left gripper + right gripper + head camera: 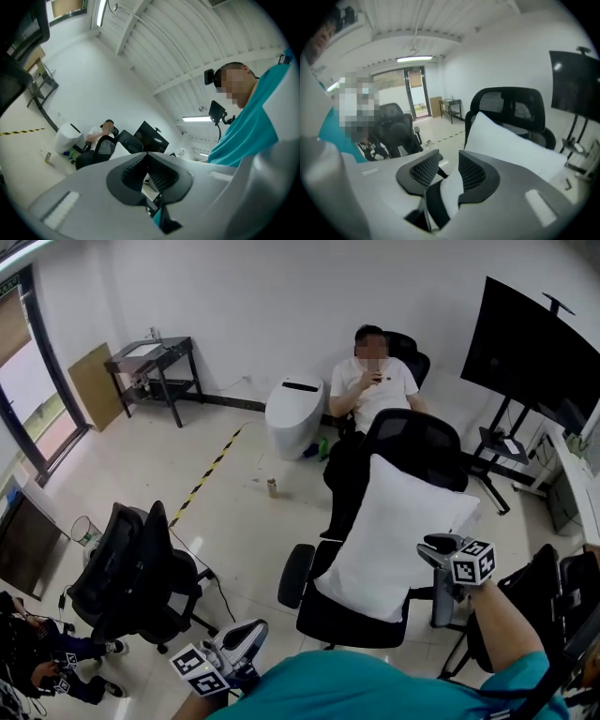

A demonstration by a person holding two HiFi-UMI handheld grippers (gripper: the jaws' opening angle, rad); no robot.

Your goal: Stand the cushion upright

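Observation:
A white cushion stands upright on the seat of a black office chair and leans against its mesh back. My right gripper is at the cushion's right edge, beside the armrest. In the right gripper view its jaws stand a little apart, and the pads press on nothing. The cushion rises just beyond them, and a white corner shows through the gap. My left gripper hangs low at the left, away from the chair. Its jaws meet at the tips with nothing between them.
A person sits behind the chair, next to a white toilet-like unit. A second black chair stands at the left, with another person low beside it. A large screen on a stand is at the right. A can stands on the floor.

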